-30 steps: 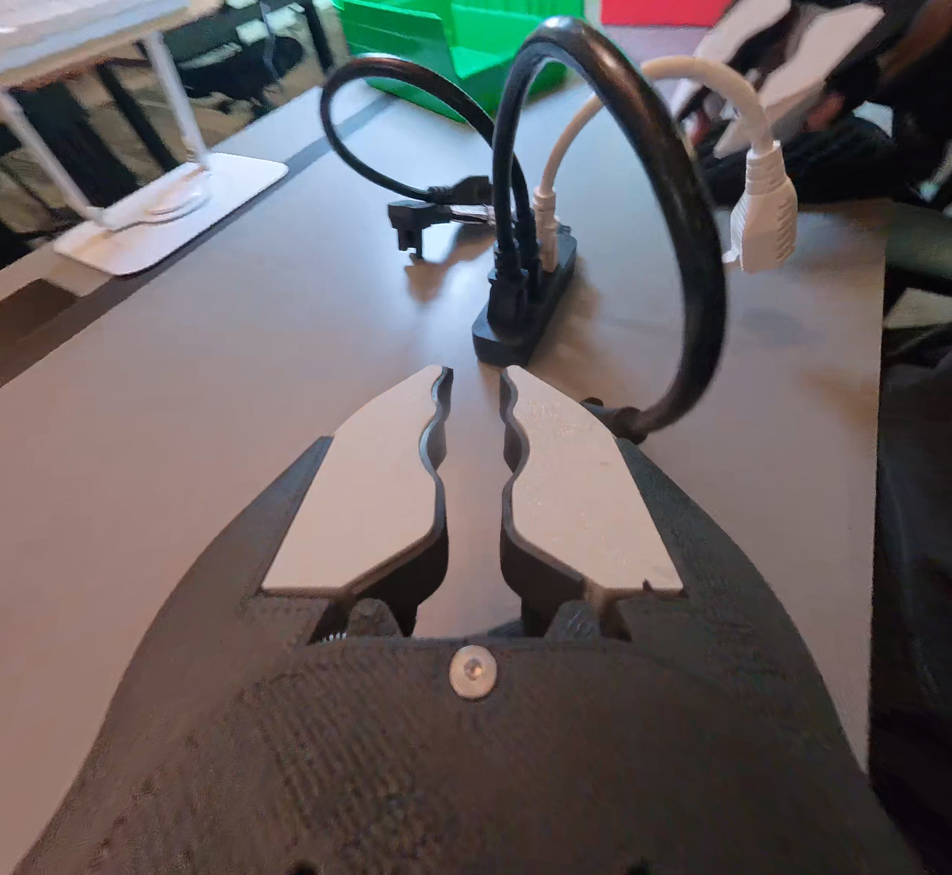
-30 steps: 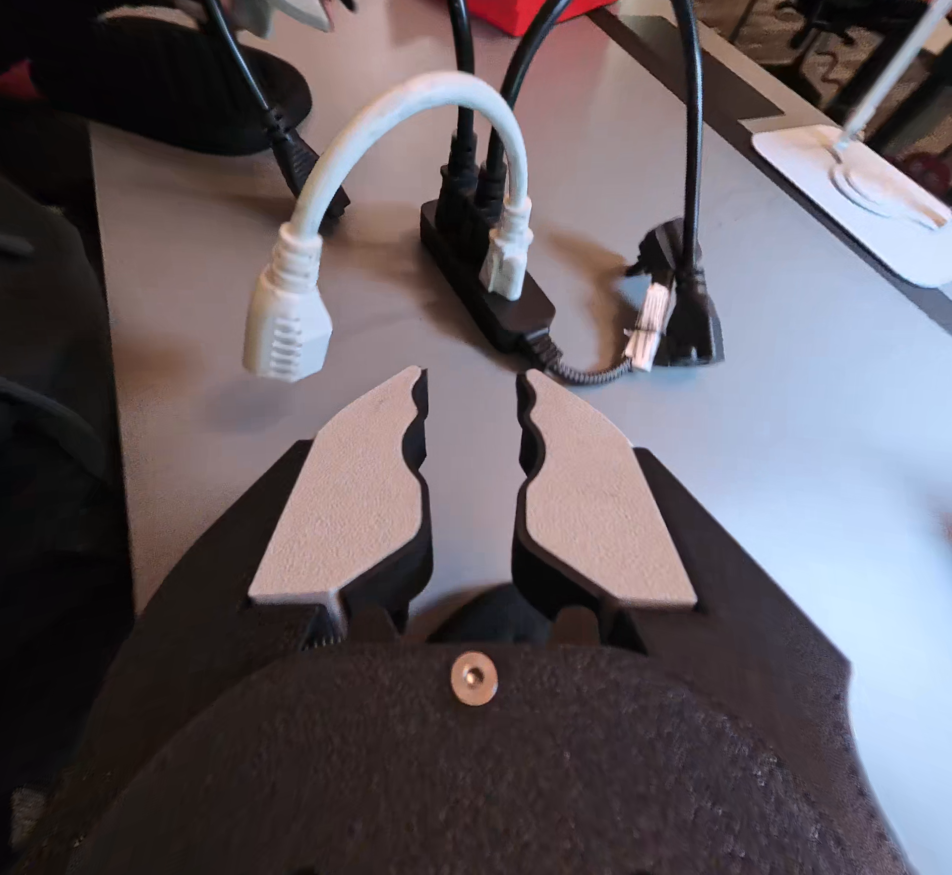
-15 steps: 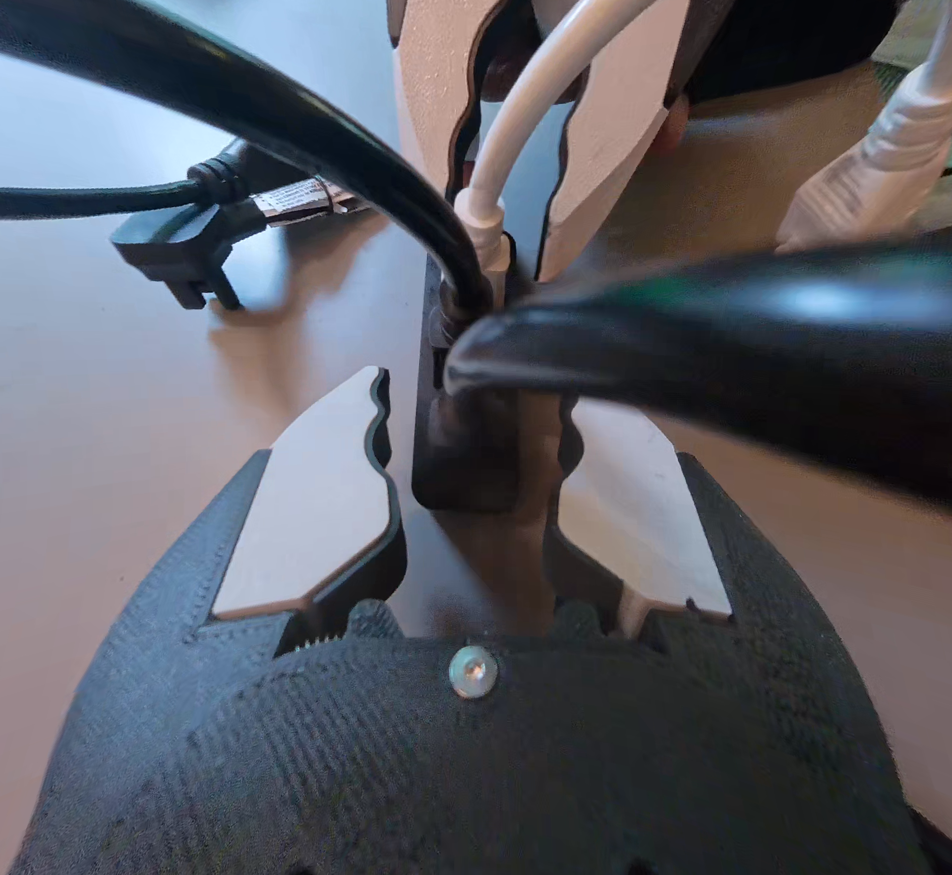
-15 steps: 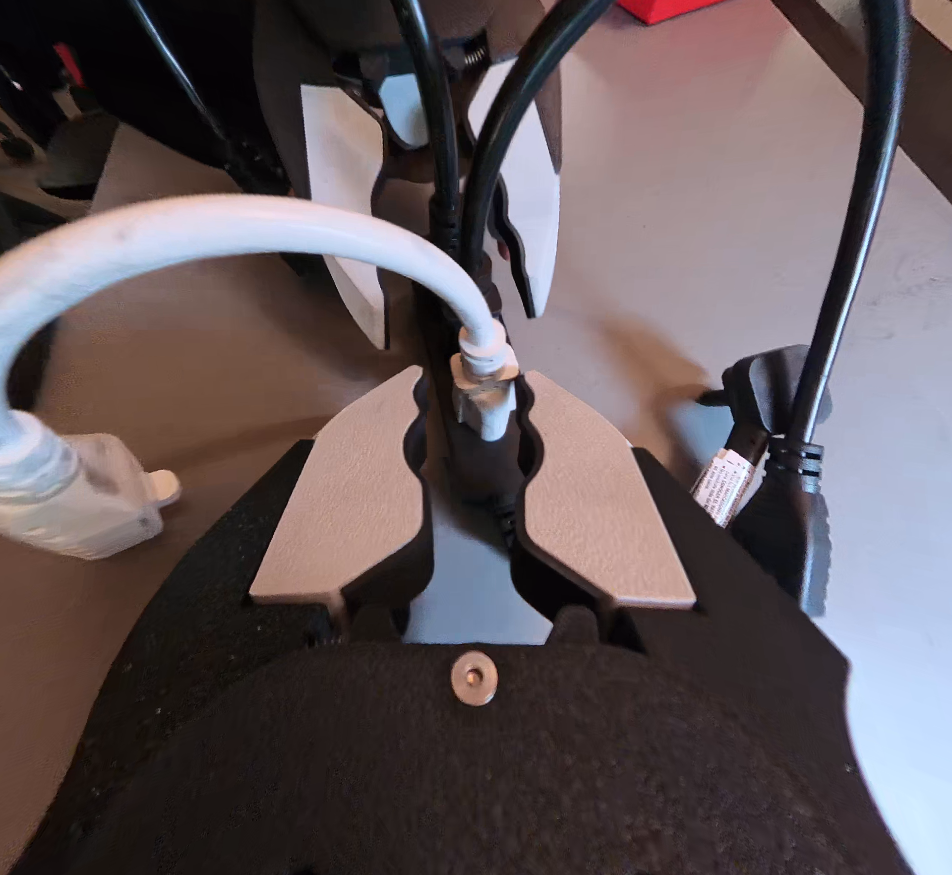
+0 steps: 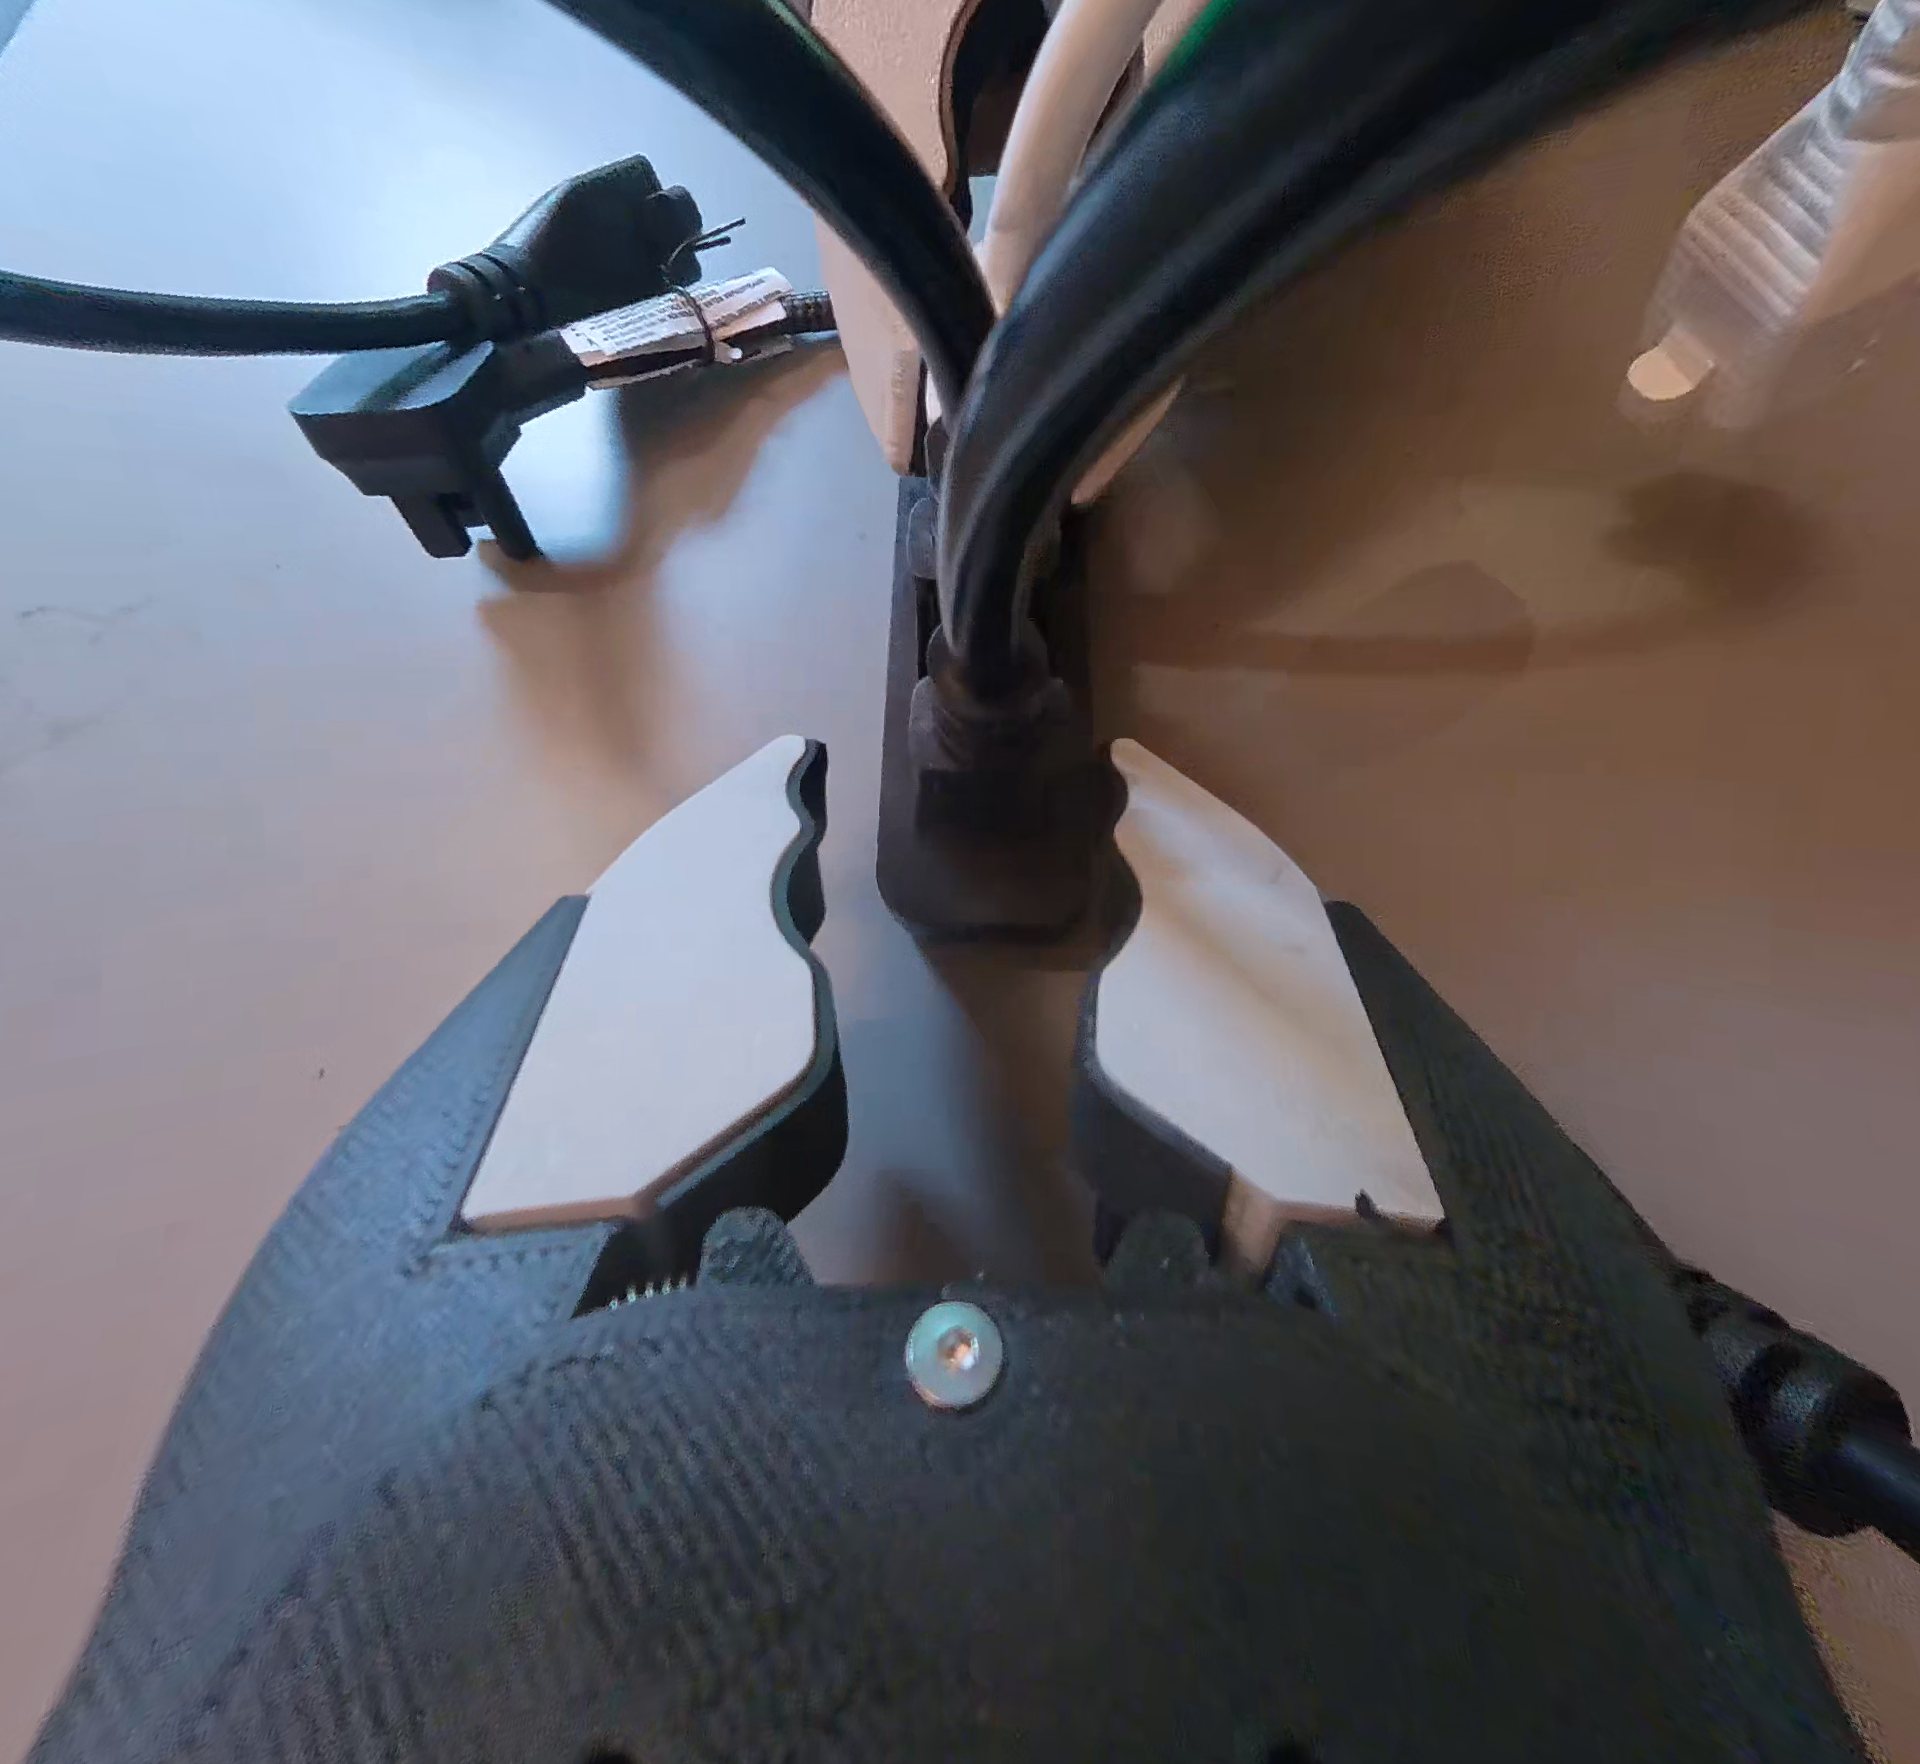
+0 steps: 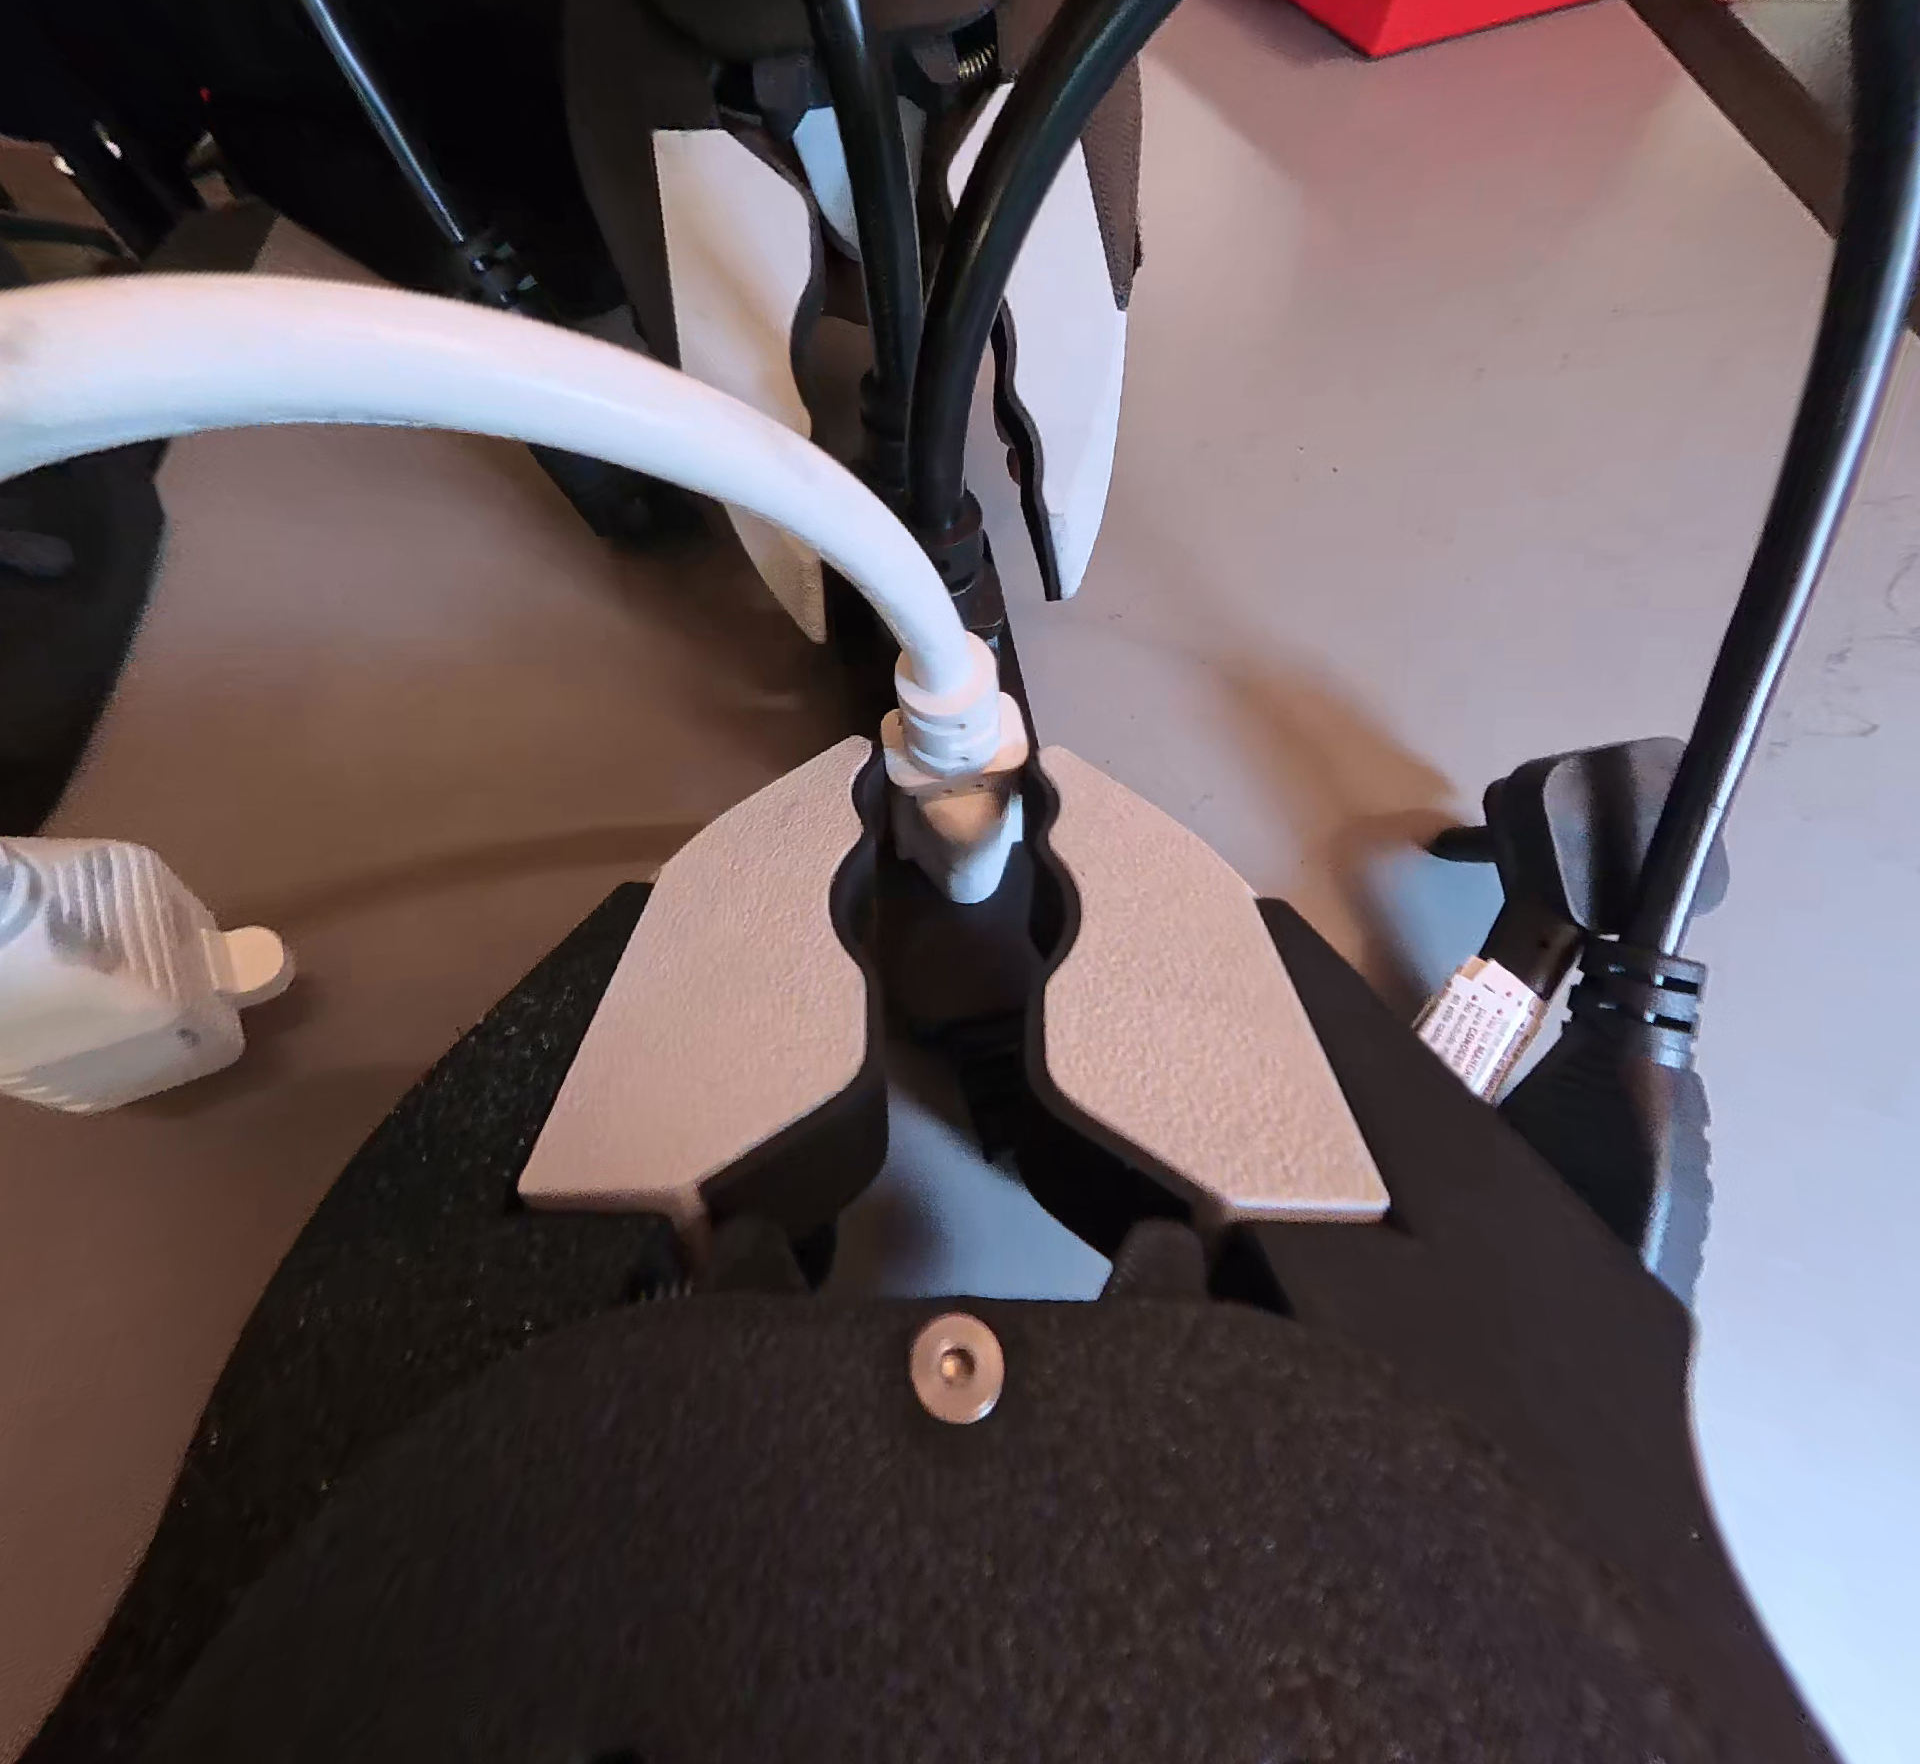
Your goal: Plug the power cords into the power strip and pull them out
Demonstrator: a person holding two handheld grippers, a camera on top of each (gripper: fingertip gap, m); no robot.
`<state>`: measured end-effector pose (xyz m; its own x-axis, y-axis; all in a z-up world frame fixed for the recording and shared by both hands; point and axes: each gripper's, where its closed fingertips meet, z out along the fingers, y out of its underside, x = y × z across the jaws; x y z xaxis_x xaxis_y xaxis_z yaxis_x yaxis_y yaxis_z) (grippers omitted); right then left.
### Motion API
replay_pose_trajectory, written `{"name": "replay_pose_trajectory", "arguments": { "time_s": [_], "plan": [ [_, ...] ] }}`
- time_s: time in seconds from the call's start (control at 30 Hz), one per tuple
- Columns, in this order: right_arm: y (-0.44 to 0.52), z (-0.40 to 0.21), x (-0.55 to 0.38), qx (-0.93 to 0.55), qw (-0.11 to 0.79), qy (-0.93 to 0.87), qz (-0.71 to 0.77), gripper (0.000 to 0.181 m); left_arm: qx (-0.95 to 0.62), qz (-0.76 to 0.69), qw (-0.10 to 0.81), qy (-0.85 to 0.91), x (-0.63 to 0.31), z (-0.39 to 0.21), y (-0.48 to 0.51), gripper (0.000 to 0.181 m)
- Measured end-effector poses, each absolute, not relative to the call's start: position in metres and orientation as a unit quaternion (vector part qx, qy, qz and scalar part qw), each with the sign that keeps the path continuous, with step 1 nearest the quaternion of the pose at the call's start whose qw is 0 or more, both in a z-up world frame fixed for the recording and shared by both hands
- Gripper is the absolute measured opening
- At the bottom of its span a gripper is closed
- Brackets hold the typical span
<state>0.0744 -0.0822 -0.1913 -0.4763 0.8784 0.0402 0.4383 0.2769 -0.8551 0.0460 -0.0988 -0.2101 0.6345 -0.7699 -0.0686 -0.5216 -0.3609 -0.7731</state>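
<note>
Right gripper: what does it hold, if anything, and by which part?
The right gripper clamps the white plug by its sides, seated in the power strip.

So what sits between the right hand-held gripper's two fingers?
In the right wrist view, the white plug and the black power strip end sit between the right hand-held gripper fingers.

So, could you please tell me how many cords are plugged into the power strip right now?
3: the white cord at the right gripper's end, and two black cords beyond it toward the left gripper. More could be hidden.
</note>
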Motion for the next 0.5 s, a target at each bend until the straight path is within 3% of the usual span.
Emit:
{"name": "replay_pose_trajectory", "arguments": {
  "time_s": [0.1,0.3,0.5],
  "plan": [
    [-0.0791,-0.1915,0.0743,-0.427,0.275,-0.759,0.407,0.024,-0.812,-0.167,0.399,0.393,0.0469,-0.2108,-0.0995,0.039],
    [-0.0785,-0.1919,0.0746,-0.410,0.278,-0.769,0.403,0.024,-0.814,-0.170,0.397,0.389,0.0470,-0.2110,-0.0993,0.039],
    [-0.0784,-0.1920,0.0746,-0.410,0.285,-0.757,0.421,0.024,-0.810,-0.163,0.413,0.384,0.0496,-0.2056,-0.0931,0.050]
  ]
}}
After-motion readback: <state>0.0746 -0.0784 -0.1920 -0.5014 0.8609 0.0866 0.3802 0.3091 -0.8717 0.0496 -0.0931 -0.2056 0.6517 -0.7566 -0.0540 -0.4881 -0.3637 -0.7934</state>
